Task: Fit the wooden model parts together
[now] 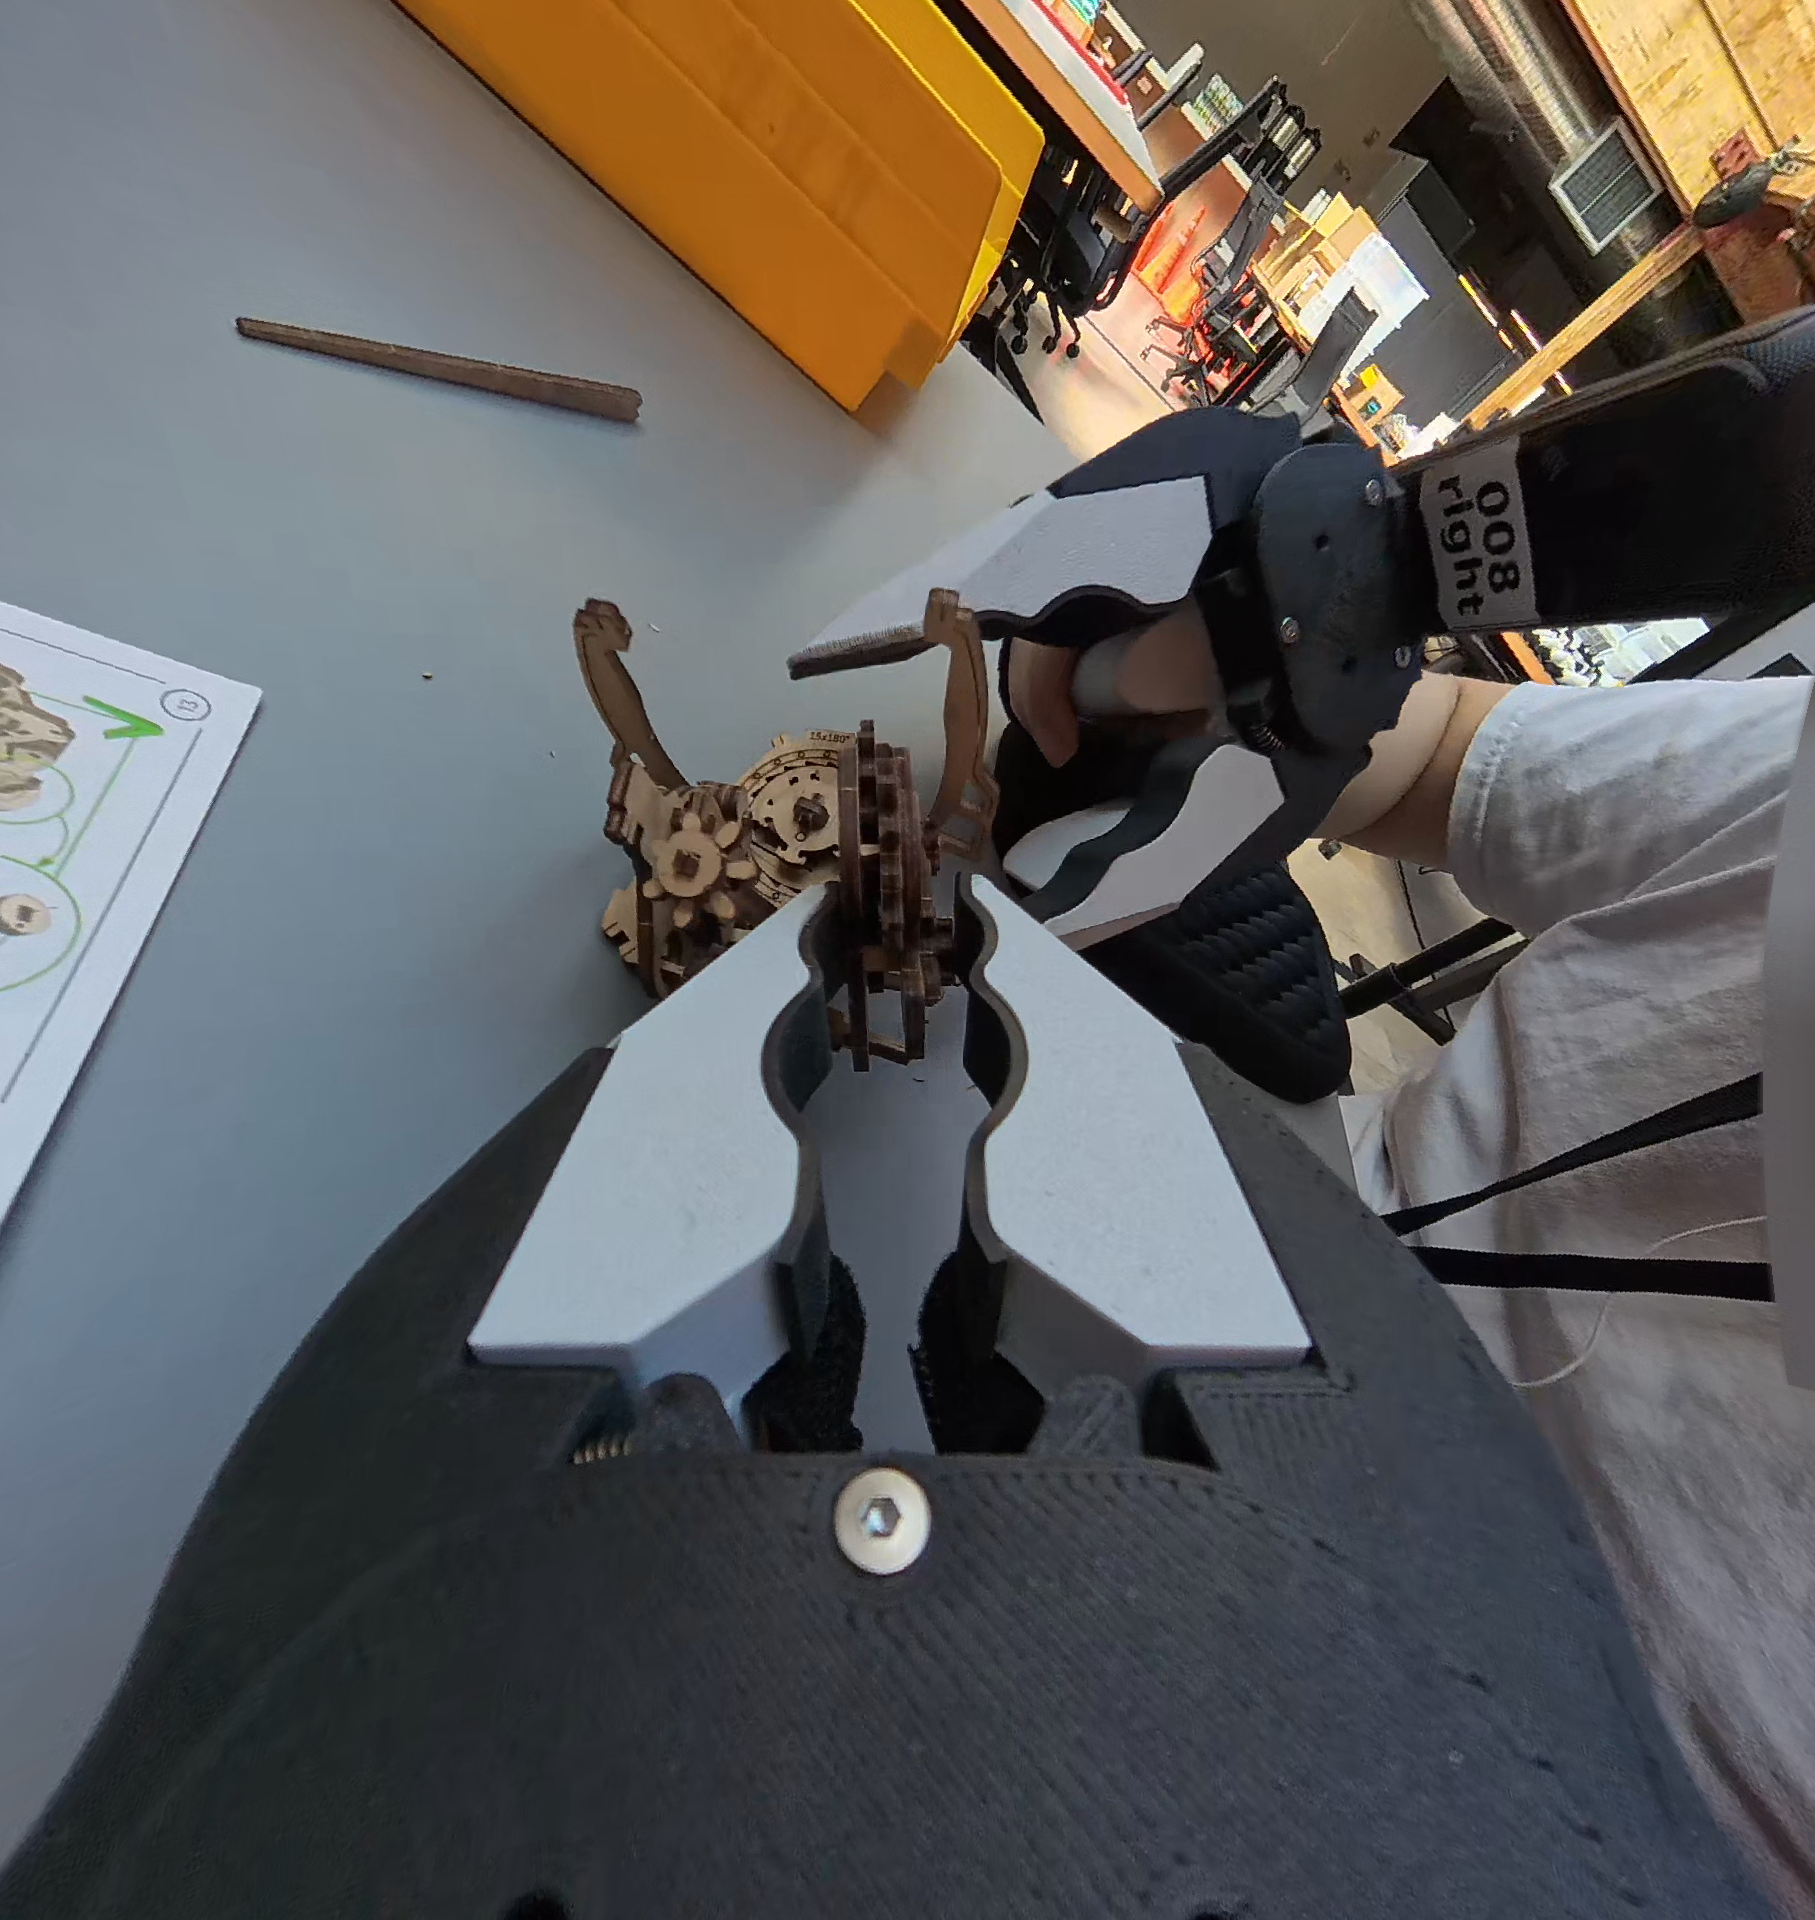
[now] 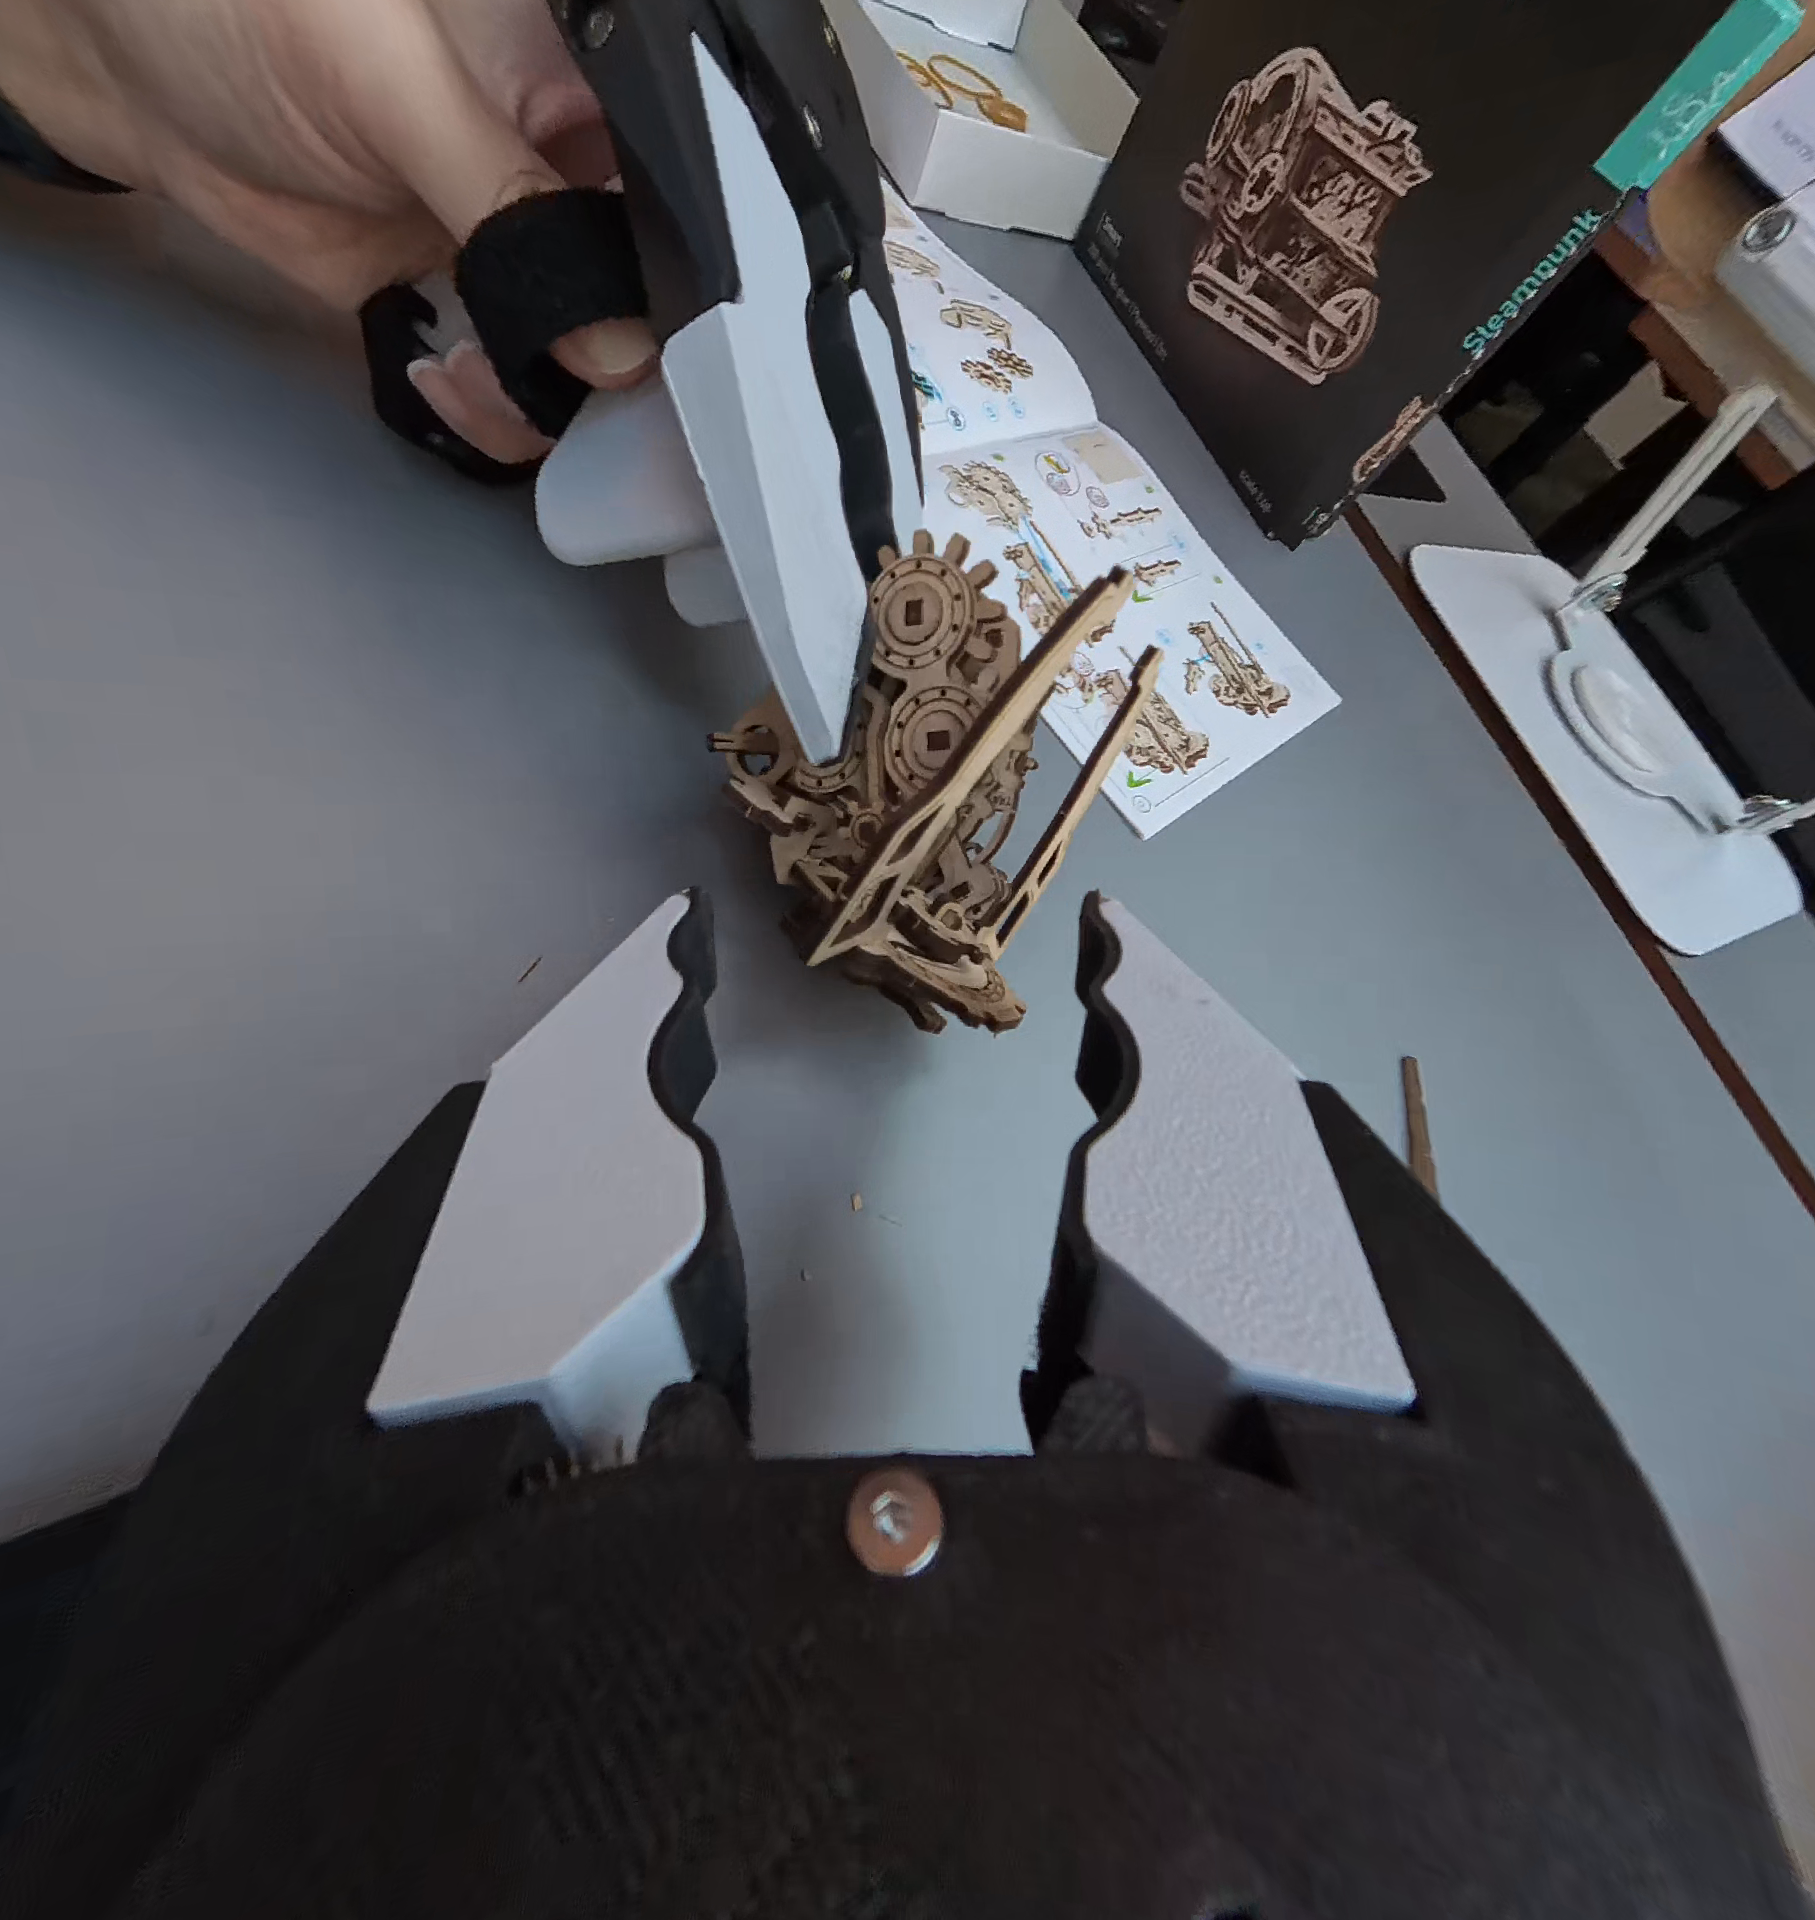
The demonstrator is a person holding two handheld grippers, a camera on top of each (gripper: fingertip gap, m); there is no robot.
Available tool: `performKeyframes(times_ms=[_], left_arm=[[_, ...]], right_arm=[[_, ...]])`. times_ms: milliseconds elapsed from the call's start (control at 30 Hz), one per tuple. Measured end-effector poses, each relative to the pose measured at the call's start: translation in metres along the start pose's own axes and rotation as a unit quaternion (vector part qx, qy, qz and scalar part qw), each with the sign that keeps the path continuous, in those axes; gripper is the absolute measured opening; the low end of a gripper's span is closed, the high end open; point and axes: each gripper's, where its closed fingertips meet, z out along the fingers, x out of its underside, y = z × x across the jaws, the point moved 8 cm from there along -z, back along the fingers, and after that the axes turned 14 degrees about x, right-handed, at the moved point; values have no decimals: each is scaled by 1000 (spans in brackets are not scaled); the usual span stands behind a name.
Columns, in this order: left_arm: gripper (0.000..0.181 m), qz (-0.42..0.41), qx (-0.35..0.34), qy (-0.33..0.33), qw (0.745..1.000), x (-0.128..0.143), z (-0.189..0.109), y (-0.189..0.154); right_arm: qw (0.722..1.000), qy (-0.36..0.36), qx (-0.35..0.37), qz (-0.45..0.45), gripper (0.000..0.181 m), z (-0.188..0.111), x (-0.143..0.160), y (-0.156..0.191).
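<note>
Gripping the pale wooden gear model at its dark gear stack, the left gripper steadies it on the grey table; the right gripper gapes empty, the model's two upright arms just ahead between its tips

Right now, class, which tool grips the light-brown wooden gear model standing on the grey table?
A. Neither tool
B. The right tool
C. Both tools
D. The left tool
D: the left tool is closed on the light-brown wooden gear model, while the right tool stands open and holds nothing.
</note>
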Motion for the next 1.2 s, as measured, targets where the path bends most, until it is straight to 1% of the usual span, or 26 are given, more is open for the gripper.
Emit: performKeyframes(times_ms=[100,167,233,300,333,400,500,600,667,767,833,867,900,967,1000,1133,1200], left_arm=[[19,-2,-3,-3,1000,0,0,0],[19,-3,-4,-4,1000,0,0,0],[19,-6,-6,-6,1000,-1,0,0],[19,-7,-11,-10,1000,-2,0,1],[19,-10,-10,-13,1000,-2,-1,1],[19,-22,1,-22,1000,-3,-1,0],[19,-34,11,-28,999,-2,0,0],[19,-37,10,-15,999,0,3,1],[19,-40,16,-14,999,1,3,0],[19,-41,17,-7,999,3,5,0],[19,-41,15,4,999,6,7,1],[19,-41,15,8,999,6,7,1],[19,-44,17,12,999,7,8,1],[19,-42,16,17,999,7,8,1],[19,-42,17,21,999,7,8,0],[19,-45,23,26,998,7,10,0],[19,-47,23,30,998,8,12,-1]], right_arm=[[999,4,17,-28,69,11,-4,7],[999,9,28,-33,67,17,-4,6],[1000,8,19,-23,56,18,-4,5],[999,2,34,-29,55,17,-3,0],[999,-4,42,-32,54,16,-4,-3],[997,-26,66,-39,43,10,-6,-9],[992,-70,73,-81,41,4,-10,-11],[988,-84,75,-106,43,3,-7,-11],[983,-103,91,-121,52,0,-8,-13],[972,-146,94,-159,57,-7,-9,-11],[964,-158,76,-199,50,-8,-6,-6],[963,-159,73,-204,50,-7,-5,-5],[964,-158,65,-205,50,-7,-4,-4],[960,-162,60,-221,58,-6,-6,-6],[959,-164,50,-227,59,-6,-7,-8],[966,-151,-7,-211,59,-4,-9,-14],[964,-150,-21,-220,60,-4,-8,-16]])
